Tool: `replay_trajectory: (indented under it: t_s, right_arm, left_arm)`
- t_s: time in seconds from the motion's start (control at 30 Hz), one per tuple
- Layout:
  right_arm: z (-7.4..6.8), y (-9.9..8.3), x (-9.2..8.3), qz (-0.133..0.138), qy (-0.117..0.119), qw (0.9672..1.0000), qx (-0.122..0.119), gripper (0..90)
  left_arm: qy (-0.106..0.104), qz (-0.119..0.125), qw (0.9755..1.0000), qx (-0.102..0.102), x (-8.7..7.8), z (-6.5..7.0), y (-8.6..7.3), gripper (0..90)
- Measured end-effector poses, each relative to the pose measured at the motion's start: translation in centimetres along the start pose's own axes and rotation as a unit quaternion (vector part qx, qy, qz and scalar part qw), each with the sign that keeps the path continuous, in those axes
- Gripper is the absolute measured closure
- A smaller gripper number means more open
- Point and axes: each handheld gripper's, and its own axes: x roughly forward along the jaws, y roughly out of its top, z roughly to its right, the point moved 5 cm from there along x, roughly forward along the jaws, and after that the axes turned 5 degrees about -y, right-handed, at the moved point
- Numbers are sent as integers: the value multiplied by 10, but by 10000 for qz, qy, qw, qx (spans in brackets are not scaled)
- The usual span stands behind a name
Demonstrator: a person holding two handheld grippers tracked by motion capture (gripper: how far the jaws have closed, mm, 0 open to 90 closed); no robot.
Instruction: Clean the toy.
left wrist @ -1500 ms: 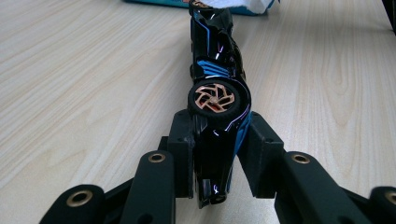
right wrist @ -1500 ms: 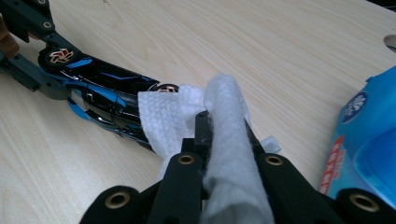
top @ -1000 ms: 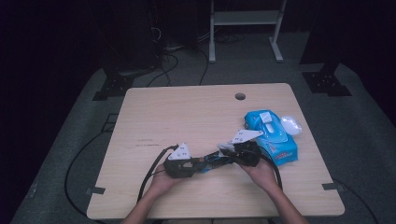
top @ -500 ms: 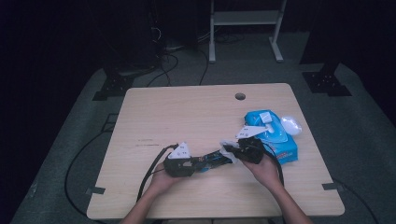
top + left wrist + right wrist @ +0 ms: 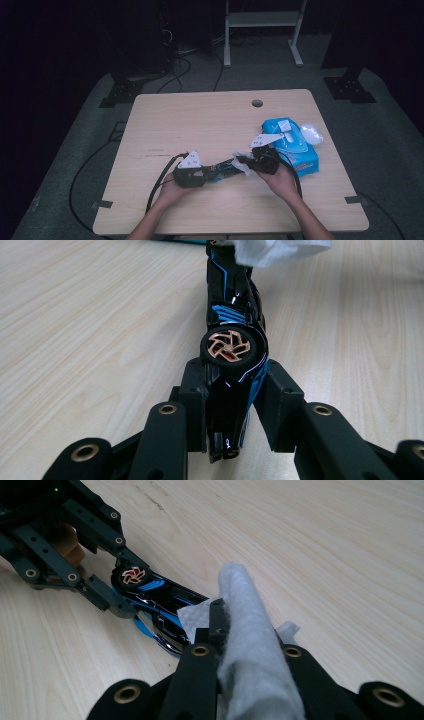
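- left gripper [image 5: 227, 405] jaws clenched on a black-and-blue toy car [image 5: 232, 340], held just above the bench [image 5: 200, 120].
- right gripper [image 5: 240, 645] jaws grasp a white wipe [image 5: 247, 645], now touching the car's far end; a second ago it sat nearer the blue wipes pack [image 5: 295, 145].
- wiping looks begun.

left tool [image 5: 212, 172] clamped, right tool [image 5: 245, 162] clamped, tips meeting
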Motion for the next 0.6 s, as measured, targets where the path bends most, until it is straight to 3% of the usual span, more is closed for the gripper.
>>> replay_trajectory:
  t_s: [0.13, 0.27, 0.6]
  right_arm:
    - [3, -5, 6, 25, 185, 9995, 240, 842]
    - [2, -6, 5, 53, 195, 9995, 255, 843]
    - [0, -12, -1, 149, 325, 9987, 350, 846]
  left_arm:
    - [83, -33, 9999, -61, -2, -3, -1, 656]
    - [-95, 94, 9994, -315, -5, -5, 1, 580]
    - [-319, 111, 9984, -461, -3, 0, 3, 559]
